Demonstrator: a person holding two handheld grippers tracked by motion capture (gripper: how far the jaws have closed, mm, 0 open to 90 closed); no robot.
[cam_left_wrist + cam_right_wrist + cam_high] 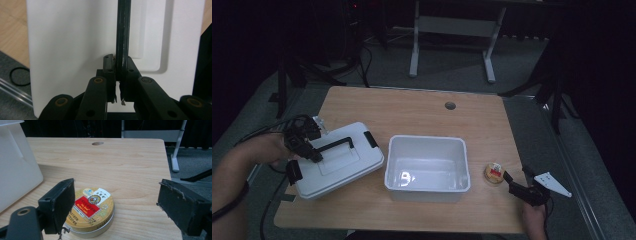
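1. High view: nearest me my two forearms come in at the bottom edge. My left gripper [307, 150] sits over the white lid [339, 160] at the table's [422, 107] left side, clenched on the lid's black handle [334, 145].
2. Same view: the open white bin [427, 167] stands mid-table, just right of the lid and apart from it. It lies between my two hands. A small round tin [494, 173] lies just right of the bin, near the front edge, and my right gripper [512, 181] points at it from the right. A cable hole [450, 105] sits near the far edge; a grey desk frame [452, 35] stands on the floor behind.
3. Left gripper view: closest are the black jaws, drawn tight together with the handle [123, 37] pinched between the pads [110, 67]. The lid [72, 50] spreads behind them, with bare table wood at the left edge.
4. Right gripper view: closest are the two jaws, spread wide and released, holding nothing. The tin [91, 211], gold with a red label, rests on the table [130, 165] partly behind the left-hand pad [61, 203]; I cannot tell whether that pad touches it. The right-hand pad stands well apart from it. The bin's wall [17, 165] rises at the left.
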